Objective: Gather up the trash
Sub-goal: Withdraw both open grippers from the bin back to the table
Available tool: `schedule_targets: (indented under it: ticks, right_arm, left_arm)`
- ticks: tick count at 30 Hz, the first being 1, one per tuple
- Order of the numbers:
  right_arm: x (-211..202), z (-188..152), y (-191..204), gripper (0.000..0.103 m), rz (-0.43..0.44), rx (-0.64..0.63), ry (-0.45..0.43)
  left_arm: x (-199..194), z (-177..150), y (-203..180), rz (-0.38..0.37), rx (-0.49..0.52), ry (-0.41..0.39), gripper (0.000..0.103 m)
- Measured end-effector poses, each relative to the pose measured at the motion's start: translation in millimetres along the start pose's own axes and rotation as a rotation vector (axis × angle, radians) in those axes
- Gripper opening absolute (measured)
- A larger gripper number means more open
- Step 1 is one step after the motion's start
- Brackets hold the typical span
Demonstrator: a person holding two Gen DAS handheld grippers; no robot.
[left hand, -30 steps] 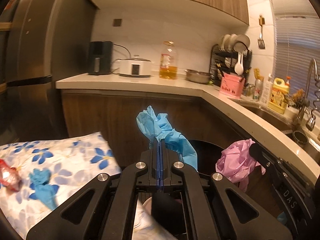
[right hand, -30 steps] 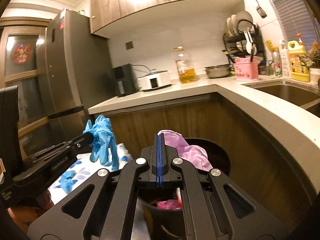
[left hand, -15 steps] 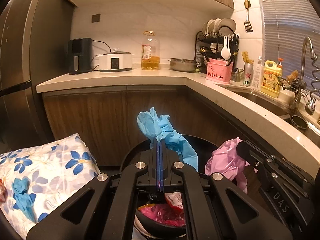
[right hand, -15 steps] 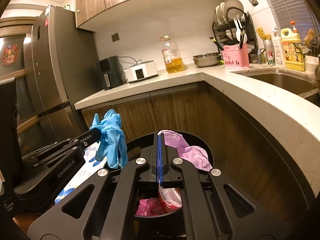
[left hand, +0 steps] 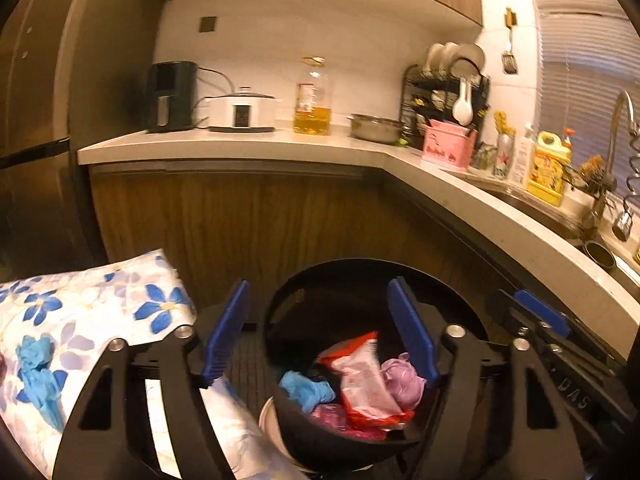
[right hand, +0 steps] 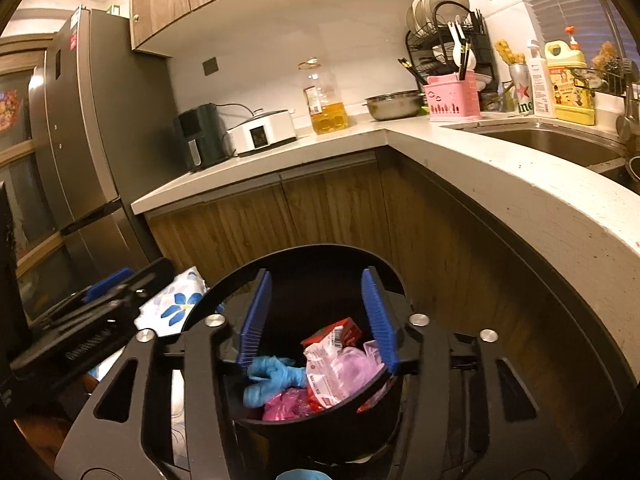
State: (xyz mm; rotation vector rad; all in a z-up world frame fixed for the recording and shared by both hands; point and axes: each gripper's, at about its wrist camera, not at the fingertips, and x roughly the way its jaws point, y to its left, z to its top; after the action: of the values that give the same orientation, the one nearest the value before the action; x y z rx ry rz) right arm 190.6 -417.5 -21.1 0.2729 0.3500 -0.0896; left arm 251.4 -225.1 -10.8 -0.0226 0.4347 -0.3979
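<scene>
Left gripper (left hand: 320, 332) wide apart and holding nothing, right gripper (right hand: 318, 314) likewise, both above black bin (right hand: 320, 424), blue glove (right hand: 272, 378), pink bag (right hand: 352, 364) and red wrapper (right hand: 332, 340) inside

Left tongs (left hand: 320, 332) and right tongs (right hand: 318, 320) side by side, jaws spread wide.
</scene>
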Motion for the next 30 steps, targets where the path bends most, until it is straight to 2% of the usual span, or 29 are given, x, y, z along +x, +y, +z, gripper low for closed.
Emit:
schedule_targets:
  ticks: [3, 6, 9, 13, 18, 25, 30]
  right_arm:
    - [-6.7, -0.2, 3.1, 0.059, -0.008, -0.002, -0.011]
    - [-16.1, -2.2, 9.6, 0.068, -0.011, -0.004, -0.03]
    - [-27.0, -7.7, 22.1, 0.076, -0.02, -0.016, -0.048]
    - [-34.7, -15.0, 39.8, 0.084, 0.001, -0.025, -0.049]
    - [-35.9, -30.3, 72.4, 0.085, 0.06, -0.046, -0.023]
    - [-19.5, -68.2, 150.9, 0.085, 0.19, -0.115, 0.061]
    - [-3.3, -95.6, 213.4, 0.085, 0.269, -0.196, 0.109]
  left_arm:
    - [-11.2, -4.6, 14.6, 0.048, -0.025, -0.011, 0.087]
    - [-23.7, -10.2, 25.2, 0.086, -0.037, -0.023, 0.089]
    - [-37.1, -16.8, 34.0, 0.111, -0.046, -0.032, 0.097]
    - [-61.4, -30.9, 49.8, 0.151, -0.058, -0.053, 0.097]
    - [-94.9, -50.8, 89.7, 0.285, -0.094, -0.072, 0.097]
    - [-141.8, -72.9, 171.7, 0.511, -0.147, -0.088, 0.097]
    - [-163.7, -76.2, 222.6, 0.629, -0.189, -0.098, 0.097]
